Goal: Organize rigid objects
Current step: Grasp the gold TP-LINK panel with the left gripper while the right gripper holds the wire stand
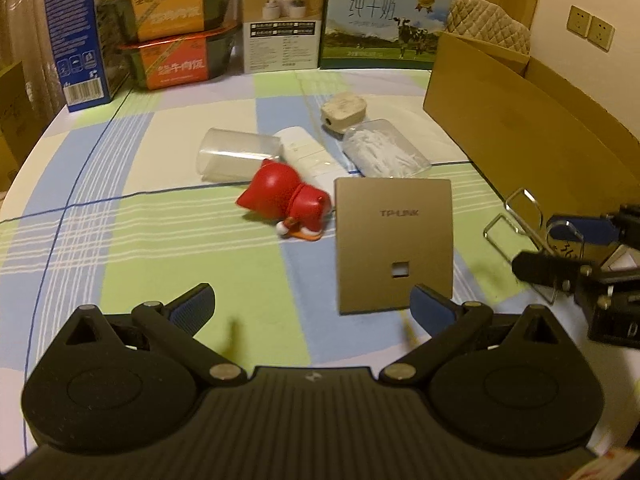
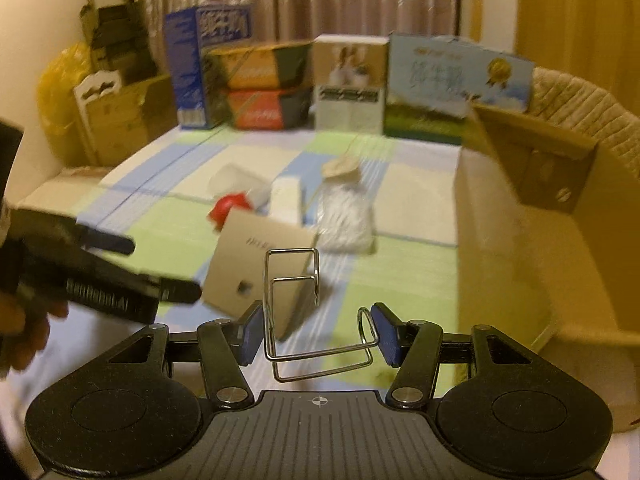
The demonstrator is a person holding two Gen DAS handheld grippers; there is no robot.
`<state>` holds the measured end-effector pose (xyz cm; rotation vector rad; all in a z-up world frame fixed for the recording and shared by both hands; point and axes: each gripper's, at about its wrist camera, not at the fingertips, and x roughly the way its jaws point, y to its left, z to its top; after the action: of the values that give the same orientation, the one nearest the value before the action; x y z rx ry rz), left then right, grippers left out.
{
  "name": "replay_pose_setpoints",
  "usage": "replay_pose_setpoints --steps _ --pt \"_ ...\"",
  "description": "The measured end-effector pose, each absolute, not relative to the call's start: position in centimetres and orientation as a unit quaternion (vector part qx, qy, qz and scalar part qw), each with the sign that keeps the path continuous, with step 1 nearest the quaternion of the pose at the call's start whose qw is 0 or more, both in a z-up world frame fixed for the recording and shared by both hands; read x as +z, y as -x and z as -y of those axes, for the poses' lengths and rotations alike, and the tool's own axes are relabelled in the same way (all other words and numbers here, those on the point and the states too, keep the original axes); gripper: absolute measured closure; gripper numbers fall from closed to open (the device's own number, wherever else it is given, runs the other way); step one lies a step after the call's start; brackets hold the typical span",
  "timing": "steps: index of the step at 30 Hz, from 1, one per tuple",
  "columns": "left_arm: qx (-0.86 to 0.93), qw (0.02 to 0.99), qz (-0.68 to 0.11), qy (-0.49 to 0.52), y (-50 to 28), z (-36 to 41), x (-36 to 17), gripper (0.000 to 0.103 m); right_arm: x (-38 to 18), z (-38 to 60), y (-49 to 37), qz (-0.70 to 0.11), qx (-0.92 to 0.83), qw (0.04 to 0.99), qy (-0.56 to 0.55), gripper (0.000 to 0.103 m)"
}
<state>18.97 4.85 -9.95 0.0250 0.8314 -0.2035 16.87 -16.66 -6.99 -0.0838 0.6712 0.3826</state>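
Wire rack (image 2: 304, 312) clamped in right gripper (image 2: 318, 334), left gripper (image 1: 314, 304) wide, gold panel (image 1: 394, 244) and cardboard box (image 1: 520, 120) alongside.

We see a tablecloth (image 1: 132, 240) checked in pale green, blue and white, with thin dark blue lines. On it lie a glossy red figurine (image 1: 286, 196), a matte gold panel (image 1: 394, 240) and a white plug (image 1: 344, 110). Far left stands a dark blue box (image 1: 70, 40); right, a tan carton (image 1: 520, 120).
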Motion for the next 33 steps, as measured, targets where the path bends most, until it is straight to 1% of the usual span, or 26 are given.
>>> replay_pose_setpoints --steps 4,9,17,24,27,31,33 --pt "-0.111 0.911 -0.396 -0.004 -19.6 -3.9 -10.1 0.001 -7.4 16.9 -16.9 -0.336 0.178 0.924 0.04 0.049" --pt "-0.121 0.911 -0.394 -0.017 -20.7 -3.1 -10.4 0.001 -8.1 16.8 -17.2 -0.346 0.165 0.922 0.055 0.049" --pt "-0.084 0.916 -0.392 0.008 -20.4 -6.2 -9.8 0.001 -10.0 15.5 -19.6 -0.366 0.158 0.915 0.066 0.049" --pt "-0.075 0.918 -0.39 0.006 -20.2 -7.6 -9.7 0.001 -10.2 14.1 -19.9 -0.364 0.218 0.904 0.044 0.049" --pt "-0.1 0.915 -0.391 -0.016 -20.5 -7.0 -9.9 0.001 -10.0 14.9 -19.8 -0.368 0.193 0.908 0.042 0.049" --pt "-0.168 0.905 -0.381 -0.09 -21.1 -4.9 -10.3 0.001 -9.7 16.2 -19.2 -0.371 0.167 0.913 0.039 0.049" --pt "-0.202 0.897 -0.377 -0.109 -21.5 -4.2 -10.7 0.001 -9.6 16.5 -18.9 -0.37 0.162 0.914 0.039 0.049"
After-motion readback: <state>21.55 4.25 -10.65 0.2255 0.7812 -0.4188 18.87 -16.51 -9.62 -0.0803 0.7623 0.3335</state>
